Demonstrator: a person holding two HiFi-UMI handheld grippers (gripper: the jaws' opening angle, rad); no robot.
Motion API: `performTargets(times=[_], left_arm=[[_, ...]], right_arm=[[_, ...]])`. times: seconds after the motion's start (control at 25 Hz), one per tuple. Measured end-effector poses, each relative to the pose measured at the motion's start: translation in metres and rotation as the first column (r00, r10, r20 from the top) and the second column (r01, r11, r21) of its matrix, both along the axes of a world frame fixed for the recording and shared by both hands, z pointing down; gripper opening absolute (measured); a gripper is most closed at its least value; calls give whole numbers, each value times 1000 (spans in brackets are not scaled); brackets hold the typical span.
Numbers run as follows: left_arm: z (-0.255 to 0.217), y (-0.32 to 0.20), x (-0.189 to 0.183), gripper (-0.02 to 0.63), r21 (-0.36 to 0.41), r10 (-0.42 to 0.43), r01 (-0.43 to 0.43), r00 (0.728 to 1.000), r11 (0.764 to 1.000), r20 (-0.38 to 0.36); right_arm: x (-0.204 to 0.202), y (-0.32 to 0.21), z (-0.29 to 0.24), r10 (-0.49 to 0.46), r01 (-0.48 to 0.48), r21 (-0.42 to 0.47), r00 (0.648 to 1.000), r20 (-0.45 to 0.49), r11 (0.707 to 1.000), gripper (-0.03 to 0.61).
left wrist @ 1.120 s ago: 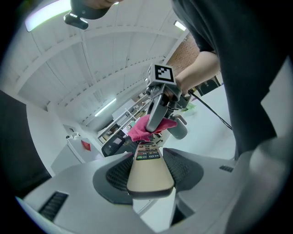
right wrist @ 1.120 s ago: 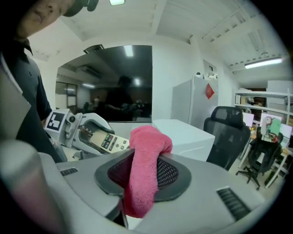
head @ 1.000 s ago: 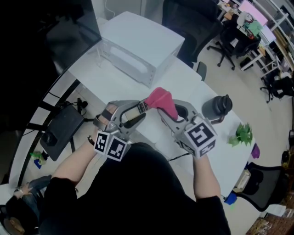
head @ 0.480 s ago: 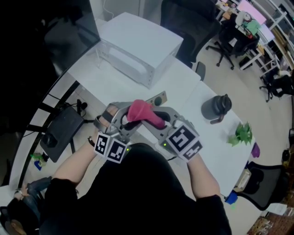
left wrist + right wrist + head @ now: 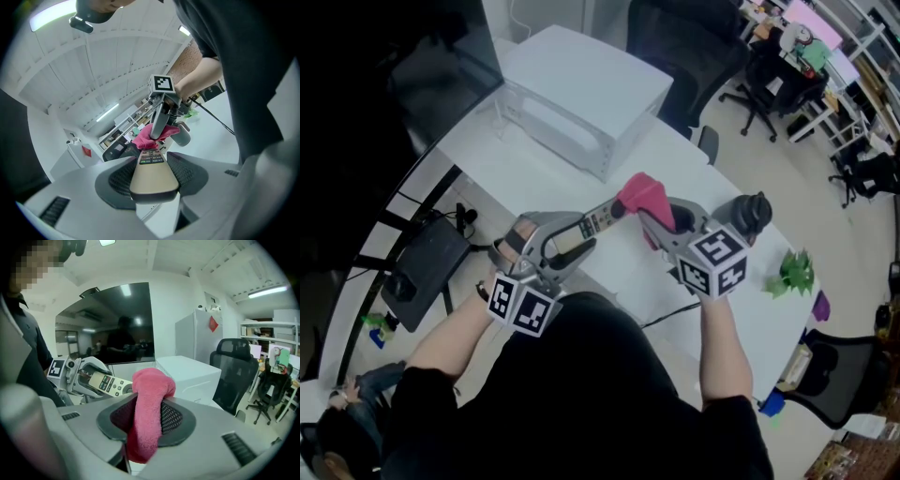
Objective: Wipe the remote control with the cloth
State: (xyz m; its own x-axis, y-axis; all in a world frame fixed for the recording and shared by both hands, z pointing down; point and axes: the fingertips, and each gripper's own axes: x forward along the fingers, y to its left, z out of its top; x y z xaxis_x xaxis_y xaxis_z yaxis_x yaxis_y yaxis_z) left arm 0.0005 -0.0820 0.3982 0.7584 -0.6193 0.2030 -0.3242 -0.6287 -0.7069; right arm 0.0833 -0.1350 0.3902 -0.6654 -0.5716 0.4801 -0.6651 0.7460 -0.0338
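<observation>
While the left gripper [image 5: 154, 179] holds the remote control [image 5: 151, 161] up over the white counter [image 5: 534, 173], the right gripper [image 5: 149, 420] brings the pink cloth [image 5: 150, 394] to its far end. The left fingers [image 5: 119, 180] are squeezed on the plain near end of the remote. The right fingers [image 5: 177, 420] are squeezed on the cloth, which is folded over and hangs down between them.

I think the wiping is under way. The cloth sits on the far tip of the remote, past the buttons. I cannot tell how much has been rubbed clean. The button part and the long plain part look like they are left to do. The bit inside the left fingers cannot be reached unless the hold is changed.

From the head view you see both grippers close together, with the remote poking out to the right into the cloth. It also shows a white box [image 5: 581, 94] far back on the counter, a dark jug [image 5: 748, 217] on the right and a small green plant [image 5: 794, 272] past it. It does not show how the fingers sit.

From the left gripper view you look along the remote, and the cloth covers its tip.

From the right gripper view you see the button side of the remote to the left, and a big dark screen [image 5: 108, 319] behind it
</observation>
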Motion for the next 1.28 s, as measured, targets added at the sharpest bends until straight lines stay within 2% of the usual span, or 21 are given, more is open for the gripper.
performTargets(times=[0.12,0.16,0.2,0.24,0.28,0.32,0.36,0.4,0.44,0.48,0.52,0.56,0.6,0.64,0.68,0.72,0.8,0.88,0.96,1.12,1.28], left_arm=[[-3,-2,0,209,-48,-4,2,999,999,-50],[-5,-5,-1,209,-97,-12,2,994,995,-107],[-10,-9,-3,209,-170,-27,-7,980,985,-197],[-15,-16,-6,209,-266,-56,-32,947,963,-316],[-20,-23,-9,209,-381,-106,-80,891,921,-442],[-24,-31,-14,209,-495,-172,-154,816,855,-552],[-26,-38,-19,209,-583,-244,-254,728,772,-640],[-29,-45,-24,209,-630,-318,-368,627,684,-711],[-33,-53,-30,209,-635,-391,-481,515,605,-763],[-36,-61,-35,209,-608,-460,-584,401,537,-792],[-40,-67,-40,209,-560,-521,-674,294,481,-801],[-44,-72,-43,209,-501,-570,-748,201,436,-796],[-48,-75,-45,209,-441,-605,-802,128,403,-786],[-50,-78,-45,209,-393,-626,-837,79,381,-776],[-51,-79,-45,209,-359,-638,-858,49,366,-768],[-51,-79,-44,209,-338,-645,-872,33,355,-764],[-51,-76,-41,209,-315,-649,-889,27,332,-760],[-51,-72,-36,209,-306,-648,-901,38,306,-761],[-51,-67,-31,209,-304,-642,-912,60,276,-764],[-53,-56,-25,209,-296,-617,-930,105,216,-780],[-53,-49,-23,209,-292,-603,-940,132,176,-787]], right_arm=[[1,0,-10,-3,2,21,999,35,1000,114],[-1,3,-17,-12,10,44,998,61,999,114],[-2,5,-26,-22,14,79,995,93,997,114],[-2,9,-38,-28,13,121,991,131,993,114],[-2,13,-51,-33,4,167,985,171,986,114],[-3,17,-63,-37,-9,212,977,212,977,114],[-4,21,-73,-41,-23,249,968,249,968,114],[-6,25,-79,-47,-35,279,959,280,960,114],[-11,29,-83,-56,-40,301,952,302,953,114],[-17,32,-83,-69,-37,320,947,314,947,114],[-25,36,-80,-87,-25,334,945,315,942,114],[-34,40,-74,-107,-5,345,946,305,939,114],[-44,43,-68,-128,18,354,949,288,935,114],[-54,47,-60,-148,44,359,953,266,932,114],[-62,50,-52,-165,72,358,957,239,931,114],[-70,53,-44,-182,99,352,960,211,931,114],[-84,59,-30,-216,155,336,965,151,929,114],[-94,62,-22,-240,195,321,965,107,927,114],[-97,61,-22,-249,203,324,963,108,924,114],[-82,45,-36,-195,127,345,965,173,930,114],[-51,22,-53,-94,11,346,970,224,938,114]])
